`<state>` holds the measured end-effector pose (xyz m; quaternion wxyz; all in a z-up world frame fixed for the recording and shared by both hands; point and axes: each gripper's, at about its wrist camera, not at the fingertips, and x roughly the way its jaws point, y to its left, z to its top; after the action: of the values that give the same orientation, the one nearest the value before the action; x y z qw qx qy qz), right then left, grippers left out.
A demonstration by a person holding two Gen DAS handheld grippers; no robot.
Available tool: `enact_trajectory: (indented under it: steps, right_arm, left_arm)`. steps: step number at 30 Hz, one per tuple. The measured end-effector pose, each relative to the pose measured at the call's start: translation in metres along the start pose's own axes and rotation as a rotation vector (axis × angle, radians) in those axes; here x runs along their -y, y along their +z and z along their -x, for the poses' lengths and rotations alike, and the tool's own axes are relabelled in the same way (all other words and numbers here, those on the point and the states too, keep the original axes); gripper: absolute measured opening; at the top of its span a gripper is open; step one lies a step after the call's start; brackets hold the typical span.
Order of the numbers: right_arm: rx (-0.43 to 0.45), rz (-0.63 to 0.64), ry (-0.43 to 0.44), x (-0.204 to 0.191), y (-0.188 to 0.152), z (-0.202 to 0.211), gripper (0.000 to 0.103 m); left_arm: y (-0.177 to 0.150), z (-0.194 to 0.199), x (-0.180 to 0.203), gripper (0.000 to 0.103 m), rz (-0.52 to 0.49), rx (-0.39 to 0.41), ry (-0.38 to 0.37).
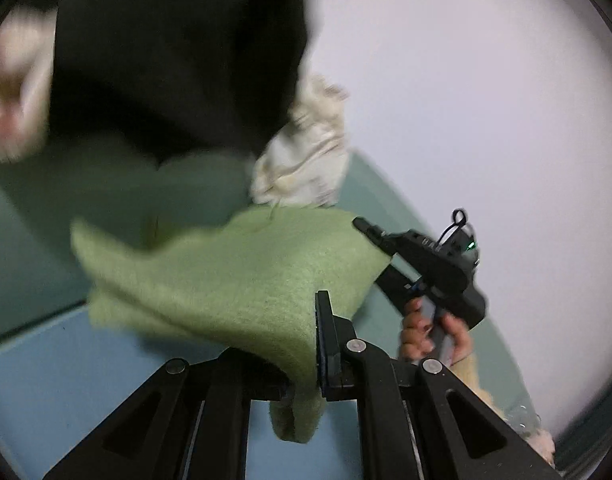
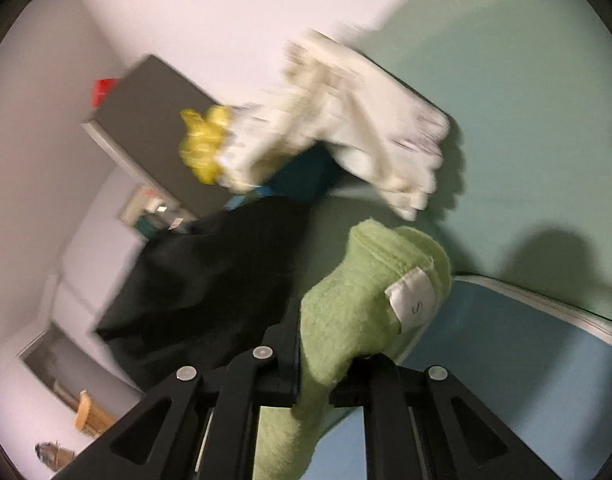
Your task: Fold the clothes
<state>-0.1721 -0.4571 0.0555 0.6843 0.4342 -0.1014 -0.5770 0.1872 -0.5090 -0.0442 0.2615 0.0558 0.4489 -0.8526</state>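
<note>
While lifted, both tools (image 1: 306, 364) (image 2: 315, 376) clamp green cloth (image 1: 242, 280)

Surroundings, seen from both wrist views. A plain white wall (image 1: 485, 80) fills the background. Below it lies a pale green surface (image 2: 525, 100), matte and bare where visible. Bordering this is a light blue surface (image 2: 525, 368), edged by a silvery metal rim (image 2: 565, 308). Against the wall stands a flat grey panel (image 2: 154, 120), appearing tilted in the frame; a small red object (image 2: 104, 90) sits at its far corner, too blurred to identify. A yellow crumpled item (image 2: 204, 146) shows in front of the panel; its material cannot be told. Near the lower edge, a piece of wooden furniture (image 2: 90, 414) is partly visible.
</note>
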Motion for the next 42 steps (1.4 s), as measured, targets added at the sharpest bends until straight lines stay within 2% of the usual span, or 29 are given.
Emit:
enact_trajectory:
  steps: [1, 3, 4, 5, 6, 7, 8, 9, 10, 11, 12, 15, 17, 20, 21, 22, 25, 27, 29, 30, 32, 34, 35, 37, 38, 40, 42]
  right_arm:
    - [-0.022, -0.046, -0.079, 0.025, -0.001, -0.017, 0.01]
    - [-0.061, -0.147, -0.2, 0.071, -0.01, -0.04, 0.01]
    - [-0.077, -0.229, -0.28, 0.101, -0.02, -0.047, 0.013]
    - [-0.092, -0.312, -0.36, 0.131, -0.029, -0.053, 0.016]
    - [-0.108, -0.41, -0.437, 0.161, -0.04, -0.054, 0.027]
    - [-0.108, -0.503, -0.476, 0.185, -0.051, -0.048, 0.043]
    - [-0.105, -0.592, -0.507, 0.208, -0.061, -0.042, 0.044]
    - [-0.071, -0.646, -0.447, 0.218, -0.068, -0.03, 0.042]
    - [-0.037, -0.699, -0.386, 0.228, -0.074, -0.019, 0.048]
    - [-0.005, -0.748, -0.329, 0.237, -0.08, -0.008, 0.054]
    - [0.004, -0.738, -0.329, 0.236, -0.081, 0.0, 0.064]
    - [-0.017, -0.574, -0.401, 0.215, -0.086, 0.021, 0.069]
    - [-0.084, -0.431, -0.432, 0.187, -0.101, 0.026, 0.069]
    - [-0.143, -0.155, -0.487, 0.131, -0.136, 0.03, 0.071]
    - [-0.149, -0.047, -0.512, 0.111, -0.147, 0.028, 0.077]
    - [-0.157, 0.092, -0.538, 0.087, -0.16, 0.022, 0.082]
    - [-0.219, 0.365, -0.589, 0.044, -0.171, -0.009, 0.084]
    - [-0.239, 0.423, -0.6, 0.029, -0.171, -0.023, 0.08]
    - [-0.257, 0.403, -0.585, 0.025, -0.156, -0.045, 0.065]
    - [-0.266, 0.384, -0.577, 0.026, -0.146, -0.057, 0.049]
    - [-0.286, 0.347, -0.563, 0.027, -0.127, -0.081, 0.04]
    - [-0.323, 0.338, -0.569, 0.027, -0.111, -0.109, 0.02]
    - [-0.34, 0.333, -0.573, 0.027, -0.104, -0.123, 0.018]
    - [-0.348, 0.303, -0.549, 0.028, -0.09, -0.145, 0.019]
    - [-0.352, 0.294, -0.533, 0.027, -0.085, -0.151, 0.021]
    - [-0.363, 0.267, -0.527, 0.027, -0.08, -0.175, 0.033]
    - [-0.36, 0.266, -0.538, 0.025, -0.077, -0.197, 0.047]
  left_arm:
    - [-0.009, -0.021, -0.017, 0.01, 0.069, -0.045, 0.029]
    - [-0.041, -0.069, -0.063, 0.011, 0.278, -0.221, 0.097]
    - [-0.057, -0.093, -0.088, 0.017, 0.387, -0.314, 0.131]
    - [-0.076, -0.107, -0.108, 0.02, 0.506, -0.389, 0.134]
    - [-0.096, -0.117, -0.127, 0.023, 0.629, -0.457, 0.126]
    - [-0.105, -0.114, -0.136, 0.028, 0.685, -0.445, 0.082]
    - [-0.107, -0.107, -0.138, 0.03, 0.685, -0.437, 0.057]
    - [-0.106, -0.102, -0.137, 0.04, 0.664, -0.448, 0.055]
    - [-0.104, -0.095, -0.134, 0.057, 0.638, -0.459, 0.059]
    - [-0.099, -0.086, -0.129, 0.065, 0.602, -0.441, 0.078]
    - [-0.094, -0.075, -0.125, 0.076, 0.564, -0.413, 0.103]
    - [-0.072, -0.048, -0.101, 0.077, 0.281, -0.284, 0.309]
    - [-0.067, -0.037, -0.075, 0.079, 0.036, -0.237, 0.452]
    - [-0.077, -0.029, -0.04, 0.083, -0.217, -0.181, 0.558]
    - [-0.083, -0.026, -0.029, 0.083, -0.286, -0.161, 0.585]
    - [-0.085, -0.024, -0.025, 0.083, -0.303, -0.156, 0.597]
    - [-0.087, -0.019, -0.026, 0.083, -0.288, -0.158, 0.602]
    - [-0.083, -0.026, -0.034, 0.083, -0.258, -0.169, 0.573]
    - [-0.075, -0.039, -0.037, 0.083, -0.233, -0.162, 0.537]
    - [-0.073, -0.039, -0.04, 0.083, -0.224, -0.145, 0.514]
    - [-0.07, -0.038, -0.045, 0.083, -0.205, -0.111, 0.466]
    - [-0.065, -0.047, -0.05, 0.082, -0.205, -0.046, 0.477]
    - [-0.061, -0.053, -0.052, 0.081, -0.204, -0.003, 0.485]
    - [-0.054, -0.066, -0.058, 0.058, -0.195, 0.051, 0.506]
    - [-0.051, -0.081, -0.063, 0.053, -0.184, 0.054, 0.534]
    - [-0.05, -0.105, -0.075, 0.035, -0.162, 0.032, 0.536]
    - [-0.057, -0.129, -0.08, 0.029, -0.197, -0.009, 0.592]
